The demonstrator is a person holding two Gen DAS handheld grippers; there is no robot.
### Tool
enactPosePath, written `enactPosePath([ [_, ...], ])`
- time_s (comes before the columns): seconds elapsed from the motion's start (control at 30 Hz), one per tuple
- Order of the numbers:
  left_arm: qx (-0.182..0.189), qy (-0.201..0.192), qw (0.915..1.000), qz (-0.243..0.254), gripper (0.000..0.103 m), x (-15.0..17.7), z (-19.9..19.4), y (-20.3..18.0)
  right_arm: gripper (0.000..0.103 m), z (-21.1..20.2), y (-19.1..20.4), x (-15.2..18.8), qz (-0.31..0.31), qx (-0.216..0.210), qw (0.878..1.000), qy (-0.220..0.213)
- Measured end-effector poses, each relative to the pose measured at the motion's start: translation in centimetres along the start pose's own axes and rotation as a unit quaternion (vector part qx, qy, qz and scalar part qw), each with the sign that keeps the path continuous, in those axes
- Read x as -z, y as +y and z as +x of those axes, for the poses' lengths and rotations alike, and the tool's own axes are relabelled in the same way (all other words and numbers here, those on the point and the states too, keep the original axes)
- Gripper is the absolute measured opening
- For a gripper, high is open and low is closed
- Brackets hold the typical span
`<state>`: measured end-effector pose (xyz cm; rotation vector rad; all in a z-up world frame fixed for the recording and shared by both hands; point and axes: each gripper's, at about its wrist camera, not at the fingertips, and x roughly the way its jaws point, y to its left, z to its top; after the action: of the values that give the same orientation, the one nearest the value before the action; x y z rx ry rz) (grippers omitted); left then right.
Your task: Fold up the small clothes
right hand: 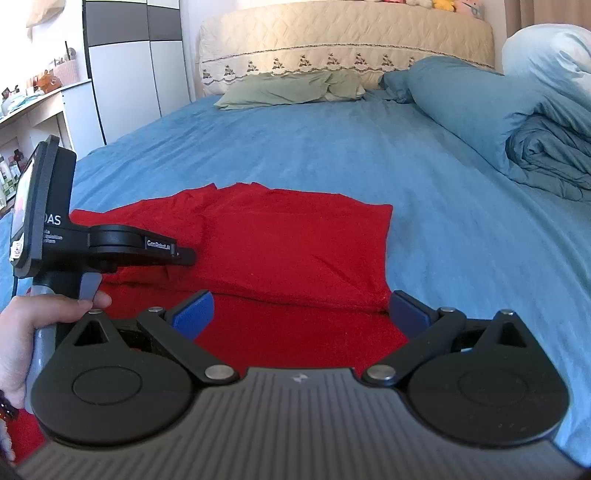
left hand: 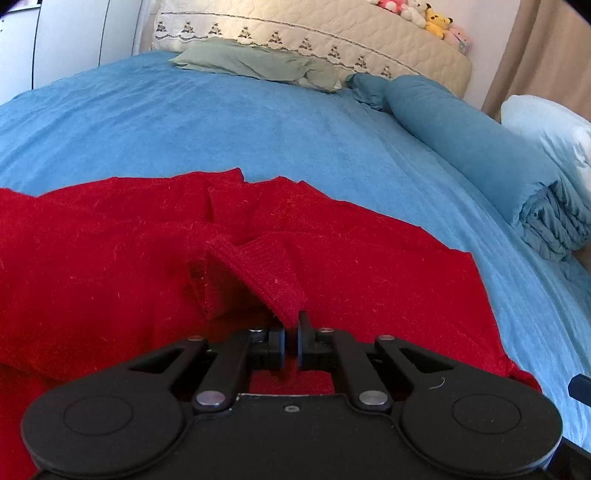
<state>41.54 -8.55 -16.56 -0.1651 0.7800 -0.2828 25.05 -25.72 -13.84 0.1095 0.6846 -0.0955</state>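
Note:
A red knit garment (left hand: 110, 266) lies spread on the blue bed sheet (left hand: 221, 122). My left gripper (left hand: 291, 341) is shut on a ribbed cuff (left hand: 264, 266) of the garment and holds it lifted over the cloth. In the right wrist view the garment (right hand: 280, 243) lies partly folded, with a fold edge just ahead of my right gripper (right hand: 301, 314). The right gripper is open and empty, its blue pads (right hand: 195, 314) spread over the near red cloth. The left gripper's body (right hand: 122, 247) shows at the left, held by a hand (right hand: 40, 321).
A rolled blue duvet (left hand: 491, 162) lies along the right of the bed. A green pillow (left hand: 255, 62) and a cream headboard (left hand: 314, 33) with plush toys (left hand: 436, 18) are at the far end. White cabinets (right hand: 125, 74) and a shelf stand to the left.

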Motion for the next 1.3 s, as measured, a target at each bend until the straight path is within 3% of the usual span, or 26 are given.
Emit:
enactPosePath([
  [0.03, 0.001, 0.0, 1.0, 0.004, 0.009, 0.1, -0.1, -0.4, 0.103, 0.0, 0.1, -0.1, -0.001, 0.0, 1.0, -0.001],
  [0.07, 0.001, -0.002, 0.9999, 0.01, 0.02, -0.2, -0.4, -0.4, 0.103, -0.1, 0.0, -0.1, -0.004, 0.001, 1.0, -0.002],
  [0.1, 0.001, -0.006, 0.9999, 0.016, 0.042, 0.1, -1.2, -0.7, 0.103, -0.1, 0.2, -0.3, -0.008, 0.004, 1.0, -0.004],
  [0.13, -0.001, -0.014, 0.9997, 0.022, 0.056, 0.0, -2.0, -0.6, 0.103, -0.3, 0.4, -0.5, -0.014, 0.006, 1.0, -0.007],
  [0.17, -0.003, -0.027, 0.9993, 0.027, 0.081, -0.2, -3.0, -0.4, 0.103, -0.4, 0.6, -1.0, -0.018, 0.008, 1.0, -0.01],
  [0.2, -0.006, -0.041, 0.9987, 0.029, 0.097, 0.0, -4.3, -0.1, 0.103, -0.6, 0.7, -1.4, -0.021, 0.008, 1.0, -0.014],
  [0.23, -0.01, -0.059, 0.9977, 0.03, 0.101, -0.1, -5.7, 0.4, 0.103, -0.9, 0.9, -1.7, -0.025, 0.004, 1.0, -0.016],
  [0.33, -0.029, -0.087, 0.9955, 0.025, 0.103, -0.3, -9.6, 2.5, 0.103, -1.3, 2.0, -3.1, -0.043, -0.019, 0.999, -0.021],
  [0.57, -0.072, -0.04, 0.9966, -0.006, 0.103, 0.9, -13.4, 9.6, 0.103, 0.3, 7.1, -4.9, -0.134, -0.063, 0.989, -0.009],
  [0.73, -0.063, -0.022, 0.9972, -0.034, 0.103, 3.1, -14.4, 12.7, 0.103, 5.1, 12.1, -5.8, -0.232, -0.062, 0.97, 0.03],
  [0.83, -0.067, -0.018, 0.9969, -0.037, 0.103, 4.2, -15.0, 13.7, 0.087, 8.1, 14.6, -6.1, -0.286, -0.054, 0.955, 0.052],
  [0.97, -0.067, -0.016, 0.9973, -0.026, 0.103, 4.5, -15.1, 14.3, 0.082, 11.3, 17.3, -5.7, -0.343, -0.049, 0.936, 0.061],
  [1.03, -0.062, -0.02, 0.9977, -0.018, 0.103, 4.6, -15.1, 14.5, 0.074, 12.4, 18.4, -5.4, -0.371, -0.047, 0.925, 0.063],
  [1.1, -0.061, -0.023, 0.9979, -0.006, 0.103, 4.6, -15.0, 14.4, 0.063, 13.5, 19.5, -5.0, -0.396, -0.048, 0.914, 0.073],
  [1.17, -0.057, -0.028, 0.998, 0.003, 0.103, 4.6, -15.1, 14.4, 0.032, 14.4, 19.8, -5.0, -0.408, -0.051, 0.908, 0.084],
  [1.3, -0.043, -0.027, 0.9987, -0.006, 0.103, 4.5, -15.0, 14.9, 0.021, 15.2, 19.8, -5.0, -0.411, -0.049, 0.906, 0.088],
])
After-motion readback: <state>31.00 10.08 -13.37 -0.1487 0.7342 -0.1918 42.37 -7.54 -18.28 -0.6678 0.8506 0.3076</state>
